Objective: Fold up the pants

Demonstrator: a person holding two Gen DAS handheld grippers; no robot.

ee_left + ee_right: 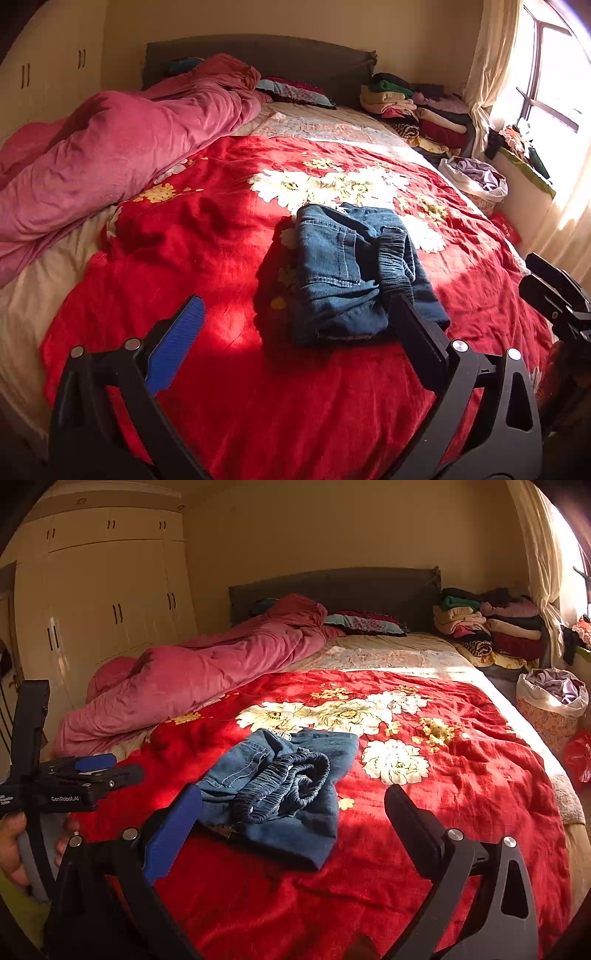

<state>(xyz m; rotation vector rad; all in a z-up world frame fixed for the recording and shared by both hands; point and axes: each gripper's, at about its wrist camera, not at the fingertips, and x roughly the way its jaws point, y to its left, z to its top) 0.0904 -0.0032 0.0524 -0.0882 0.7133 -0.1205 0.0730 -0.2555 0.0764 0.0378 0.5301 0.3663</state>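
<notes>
Left gripper [295,325] and right gripper [291,812] both low over bed [229,369], jaws apart, empty. Folded jeans [343,273] just ahead between them.

pants [354,269] on bed [236,369], duvet [110,166] left

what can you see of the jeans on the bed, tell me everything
The blue denim jeans lie folded into a compact bundle on the red floral blanket, near its middle. A gathered elastic waistband curls open on top, beside a stitched pocket with pale seams. The lower edges look loose and uneven. Only the blanket touches them; both tongs, left and right, are open and hold nothing.
</notes>
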